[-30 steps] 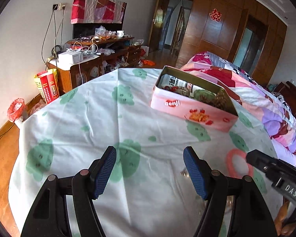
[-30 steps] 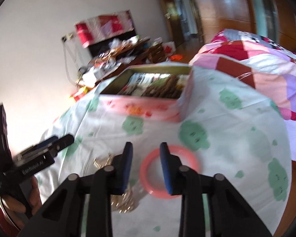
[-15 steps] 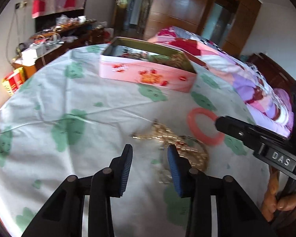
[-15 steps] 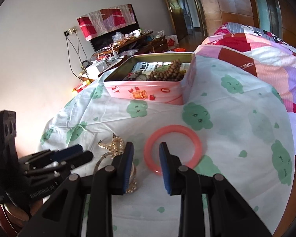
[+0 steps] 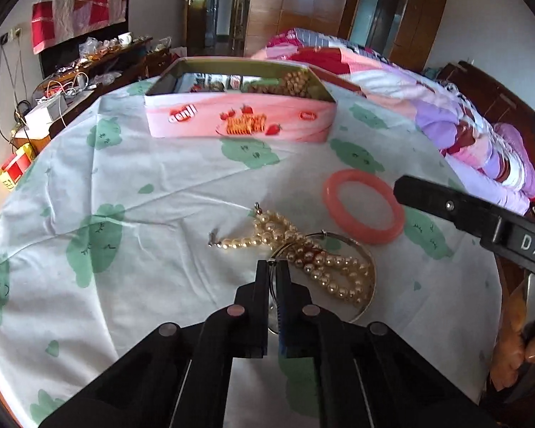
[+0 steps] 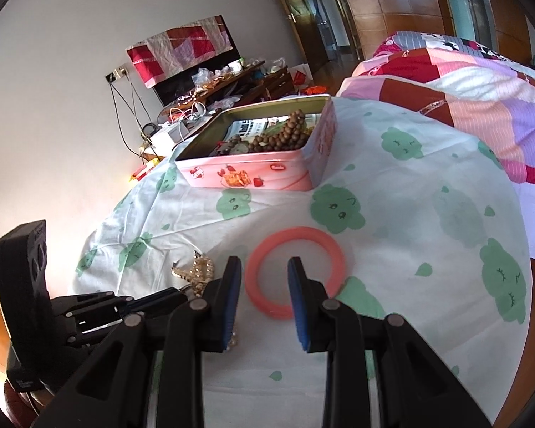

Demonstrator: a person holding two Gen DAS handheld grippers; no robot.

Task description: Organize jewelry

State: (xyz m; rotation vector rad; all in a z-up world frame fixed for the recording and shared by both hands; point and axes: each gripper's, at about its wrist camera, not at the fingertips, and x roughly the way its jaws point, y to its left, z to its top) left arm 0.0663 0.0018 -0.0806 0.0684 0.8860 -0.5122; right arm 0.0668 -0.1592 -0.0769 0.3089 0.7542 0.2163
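Necklace [image 5: 303, 253] on ring [image 5: 365, 303]; bangle [image 5: 362, 211] right; tin [image 5: 239, 107] behind.

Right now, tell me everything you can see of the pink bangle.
The pink bangle is a plain closed ring, smooth and matte, plastic-looking, unbroken. It lies flat on the tablecloth, in front of the pink tin and to the right of the pearl necklace, apart from both. The right tongs are open above its near rim; contact cannot be told.

Bright daylight floods both views, glare washing the white wall [image 6: 71, 82] at the left. Soft shadow sits under the pink tin [image 5: 240, 121]. Focus is crisp throughout, edges bend hard, and corners go black.
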